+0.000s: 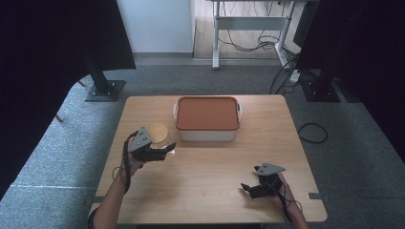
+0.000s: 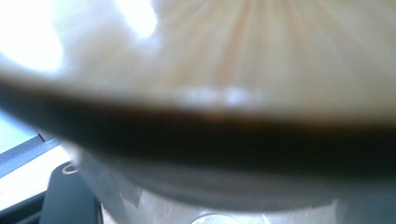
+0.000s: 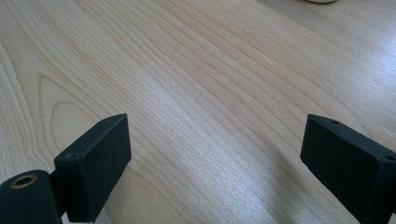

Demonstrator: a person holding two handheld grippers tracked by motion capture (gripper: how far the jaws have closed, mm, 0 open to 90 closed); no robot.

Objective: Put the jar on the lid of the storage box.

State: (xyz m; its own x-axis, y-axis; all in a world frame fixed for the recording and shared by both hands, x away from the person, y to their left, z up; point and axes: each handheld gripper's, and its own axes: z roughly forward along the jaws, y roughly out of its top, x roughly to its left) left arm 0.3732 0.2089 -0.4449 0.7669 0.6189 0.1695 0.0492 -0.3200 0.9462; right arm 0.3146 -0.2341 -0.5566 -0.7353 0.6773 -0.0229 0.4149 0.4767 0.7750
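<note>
A round wooden lid (image 1: 160, 132) tops a clear glass jar at the table's left. My left gripper (image 1: 167, 148) is against the jar's near side, and its jaws look shut on the jar. In the left gripper view the wooden lid (image 2: 261, 51) is a close blur, with a dark rim and glass below it. One of its black fingers (image 2: 65, 198) shows at the lower left. My right gripper (image 1: 249, 190) rests low at the table's front right. Its jaws stand wide apart over bare wood, and nothing is between them (image 3: 215, 140).
A white container with an orange lid (image 1: 207, 113) stands at the middle back of the wooden table (image 1: 210, 162). Grey carpet surrounds the table. Black stand bases and loose cables lie on the floor beyond its far edge.
</note>
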